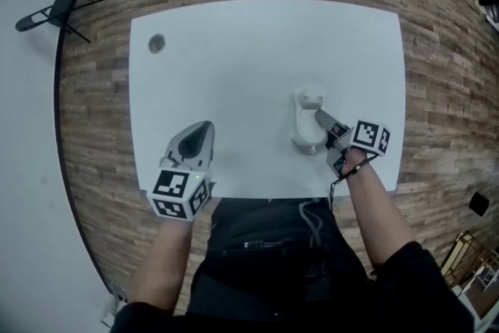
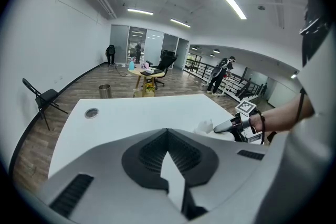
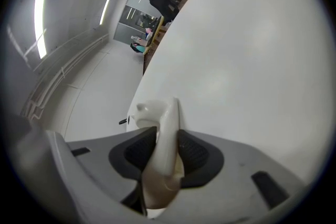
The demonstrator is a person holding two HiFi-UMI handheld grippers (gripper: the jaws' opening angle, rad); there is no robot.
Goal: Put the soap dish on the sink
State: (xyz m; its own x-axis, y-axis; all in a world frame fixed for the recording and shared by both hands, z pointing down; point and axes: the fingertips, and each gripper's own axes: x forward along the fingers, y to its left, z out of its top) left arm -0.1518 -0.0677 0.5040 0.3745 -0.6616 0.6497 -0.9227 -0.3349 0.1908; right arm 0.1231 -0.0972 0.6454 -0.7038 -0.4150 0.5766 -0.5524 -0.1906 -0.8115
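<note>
Standing on plank floor (image 1: 437,51), white table (image 1: 257,51); right claw (image 1: 321,119) clamped on soap dish (image 1: 309,99), left claw (image 1: 201,130) closed, empty.

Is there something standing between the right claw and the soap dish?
Nothing visible stands between them. The right claw is closed on the dish, with the dish's rim between its two pads.

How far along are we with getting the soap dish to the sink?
Done: the right gripper is clamped on the rim of the soap dish. In hand: the dish is low over the white table; whether it is lifted is unclear. Left: placing it; no sink shows anywhere. The left gripper is shut, empty.
</note>
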